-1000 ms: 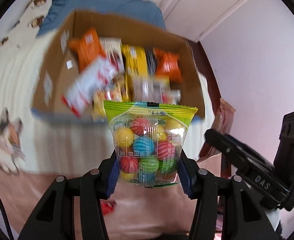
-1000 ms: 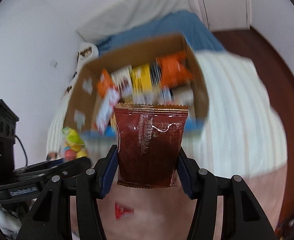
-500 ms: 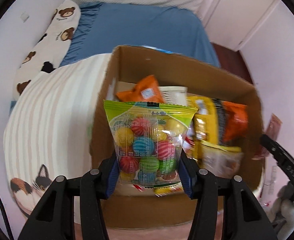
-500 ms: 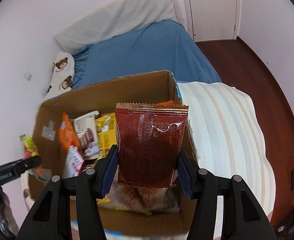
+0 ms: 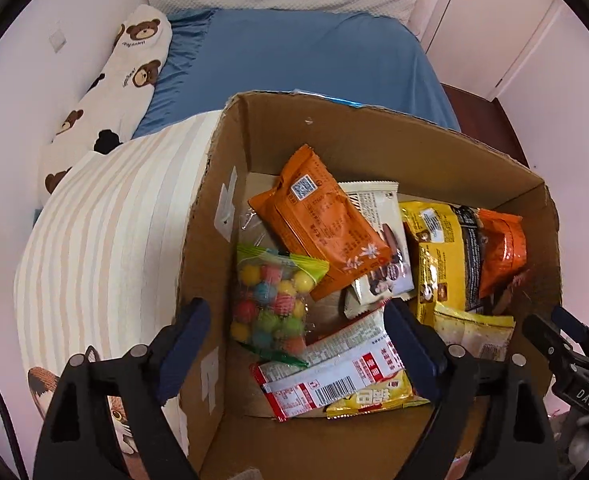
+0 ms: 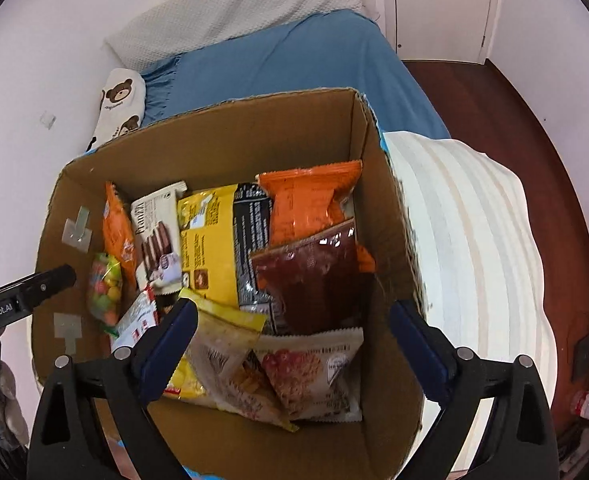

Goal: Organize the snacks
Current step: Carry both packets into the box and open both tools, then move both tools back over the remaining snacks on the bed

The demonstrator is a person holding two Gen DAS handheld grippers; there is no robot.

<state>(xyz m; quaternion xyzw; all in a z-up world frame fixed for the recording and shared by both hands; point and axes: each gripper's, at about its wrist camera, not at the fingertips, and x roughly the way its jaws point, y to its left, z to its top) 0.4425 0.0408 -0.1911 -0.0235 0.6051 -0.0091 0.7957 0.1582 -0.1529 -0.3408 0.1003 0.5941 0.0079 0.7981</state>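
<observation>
A cardboard box (image 5: 374, 140) (image 6: 222, 136) on the bed holds several snack packets. My left gripper (image 5: 298, 344) hovers over its left side, jaws opening, pads clear of everything. The bag of coloured candy balls (image 5: 272, 300) (image 6: 104, 290) lies loose in the box below it, by the left wall. My right gripper (image 6: 290, 340) hangs over the box's right side, jaws opening too, nothing pressed between them. The dark red packet (image 6: 310, 280) rests inside against an orange packet (image 6: 306, 204).
The box sits on a striped cream blanket (image 5: 106, 248) (image 6: 466, 240) over a blue sheet (image 5: 302, 56). A bear-print bolster (image 5: 114, 88) lies along the left wall. A wooden floor (image 6: 534, 128) and white door (image 6: 438, 4) are to the right.
Both grippers came over the box and tipped downward, then opened. The candy bag and the dark red packet left the jaws and now lie inside the box.
</observation>
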